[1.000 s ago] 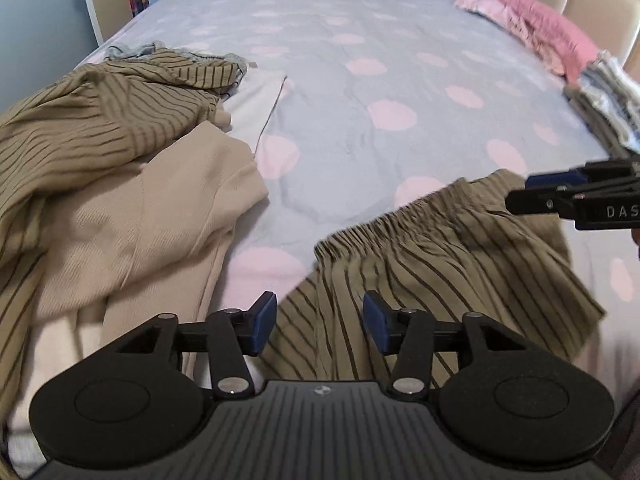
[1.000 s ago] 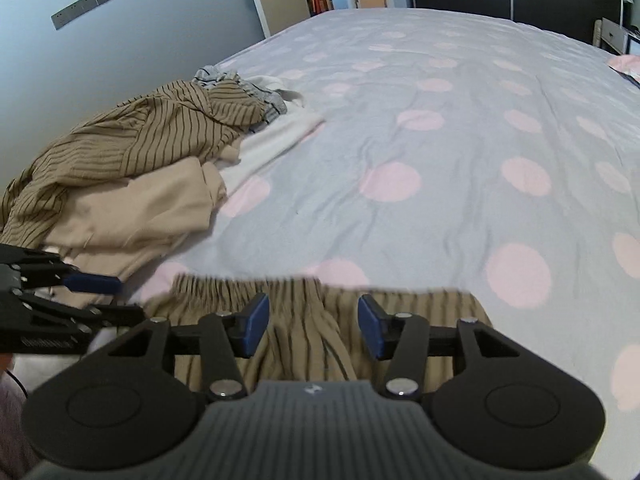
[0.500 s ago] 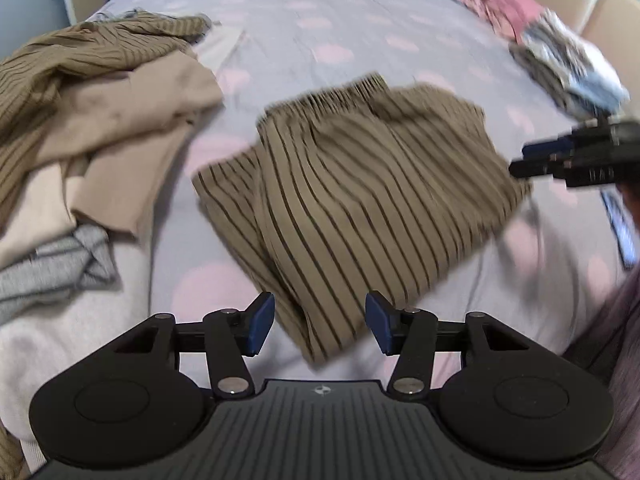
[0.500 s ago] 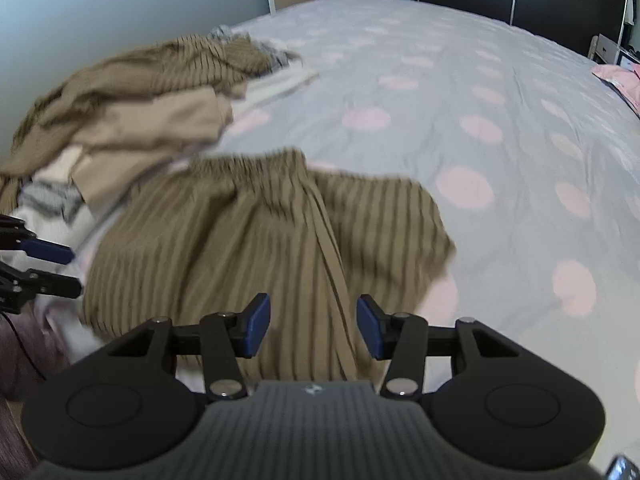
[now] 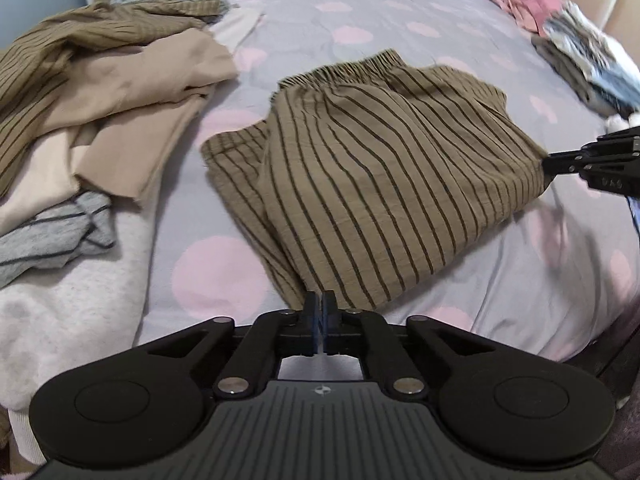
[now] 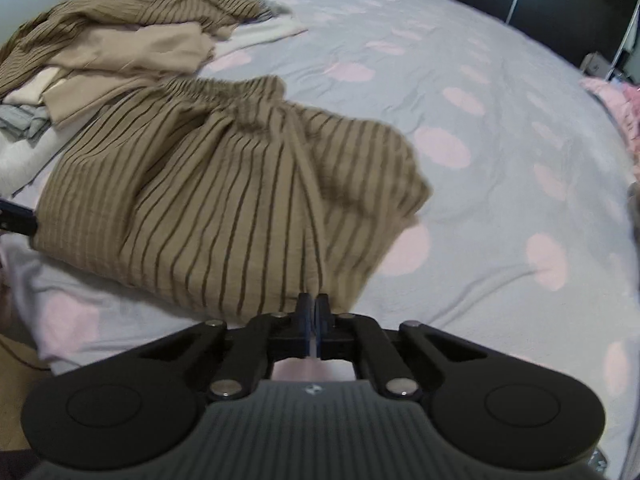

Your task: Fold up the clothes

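Left gripper (image 5: 319, 307) is pinching the striped shorts (image 5: 372, 172) at one hem corner, jaws closed; right gripper (image 6: 312, 309) is clamping the other corner.

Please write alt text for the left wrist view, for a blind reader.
The left gripper, shut, pinches the near hem of striped shorts lying on a dotted bedsheet; the right gripper grips their far corner. Unfolded clothes lie left.
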Tool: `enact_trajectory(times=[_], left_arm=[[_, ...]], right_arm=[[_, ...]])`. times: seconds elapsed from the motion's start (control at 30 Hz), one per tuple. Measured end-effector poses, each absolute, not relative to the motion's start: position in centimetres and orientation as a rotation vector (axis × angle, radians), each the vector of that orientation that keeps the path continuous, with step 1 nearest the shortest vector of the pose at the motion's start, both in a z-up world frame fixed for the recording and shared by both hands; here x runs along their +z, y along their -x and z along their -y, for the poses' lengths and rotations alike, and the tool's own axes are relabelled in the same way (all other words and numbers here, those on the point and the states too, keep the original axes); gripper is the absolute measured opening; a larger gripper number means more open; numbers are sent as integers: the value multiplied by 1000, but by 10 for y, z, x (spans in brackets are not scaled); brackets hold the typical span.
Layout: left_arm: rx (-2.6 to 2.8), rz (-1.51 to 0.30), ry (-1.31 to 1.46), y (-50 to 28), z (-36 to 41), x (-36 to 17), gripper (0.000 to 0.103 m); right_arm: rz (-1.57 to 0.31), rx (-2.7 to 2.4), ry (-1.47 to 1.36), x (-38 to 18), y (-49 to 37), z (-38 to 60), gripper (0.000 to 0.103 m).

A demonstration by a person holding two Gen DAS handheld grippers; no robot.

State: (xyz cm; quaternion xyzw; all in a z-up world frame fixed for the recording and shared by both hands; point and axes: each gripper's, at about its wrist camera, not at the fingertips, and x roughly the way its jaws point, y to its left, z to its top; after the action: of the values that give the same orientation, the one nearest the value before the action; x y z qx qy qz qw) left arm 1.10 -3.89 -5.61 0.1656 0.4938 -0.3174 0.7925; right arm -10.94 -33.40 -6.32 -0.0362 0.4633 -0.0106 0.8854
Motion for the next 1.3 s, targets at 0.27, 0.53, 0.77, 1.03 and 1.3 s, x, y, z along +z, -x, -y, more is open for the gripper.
enact_trajectory(times=[0.27,0.53,0.77,1.03,1.3], left_arm=[[-698,-1061,-346,-9,34,-54,0],[-757,-1066,-298,5,52,-51,23],[-698,-1120,-309,-2,76,-75,15],[-698,-1026,-306,-1,59,-49,3],[-682,-1006,-350,-2,56,-46,3]], right_arm=[[-930,-99,19,-51,104,351,0],[-974,-90,68,-60,99,341,1],[-984,-75,33,-64,100,343,6],[-889,-106,56,-43,110,348,0],[-906,-218,-24,-38,105,383,0]])
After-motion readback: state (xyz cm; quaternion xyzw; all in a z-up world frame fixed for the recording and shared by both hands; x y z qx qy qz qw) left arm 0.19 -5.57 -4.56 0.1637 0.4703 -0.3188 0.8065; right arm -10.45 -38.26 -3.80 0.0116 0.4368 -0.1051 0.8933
